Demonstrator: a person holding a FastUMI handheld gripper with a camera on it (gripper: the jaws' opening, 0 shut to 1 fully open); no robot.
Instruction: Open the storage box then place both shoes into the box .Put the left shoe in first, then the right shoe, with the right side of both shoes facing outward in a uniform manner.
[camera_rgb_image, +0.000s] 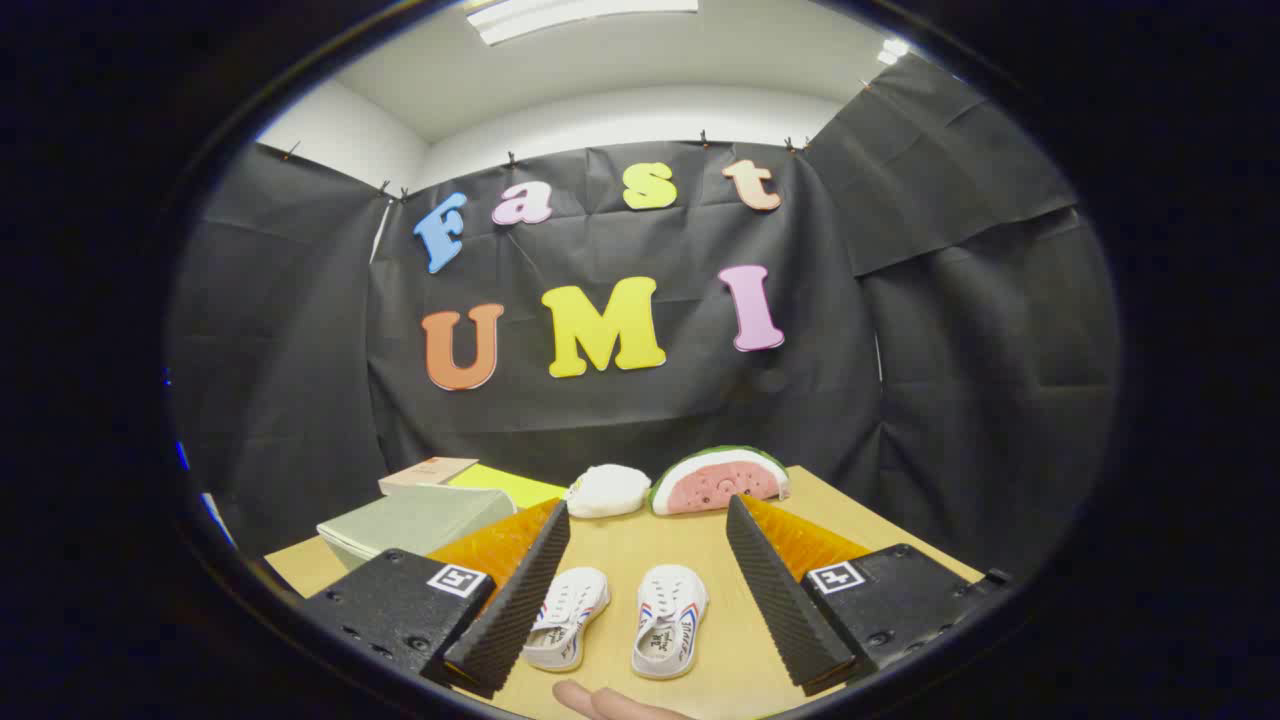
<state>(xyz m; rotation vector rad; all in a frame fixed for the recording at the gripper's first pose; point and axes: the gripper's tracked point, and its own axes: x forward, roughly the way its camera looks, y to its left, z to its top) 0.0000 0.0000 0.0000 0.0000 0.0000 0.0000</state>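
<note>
Nothing is yet done: the gripper (647, 590) is spread wide and empty, both shoes (566, 617) are seen between its fingers on the bench (640, 545), the box (415, 520) closed ahead-left.

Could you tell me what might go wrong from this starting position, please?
The gripper is open, with both shoes, the left shoe and the right shoe, lying close together between its fingers; closing could catch both at once. The storage box beyond the left finger looks shut, so grabbing a shoe first would break the order. A person's hand lies just before the shoes and might be bumped.
</note>
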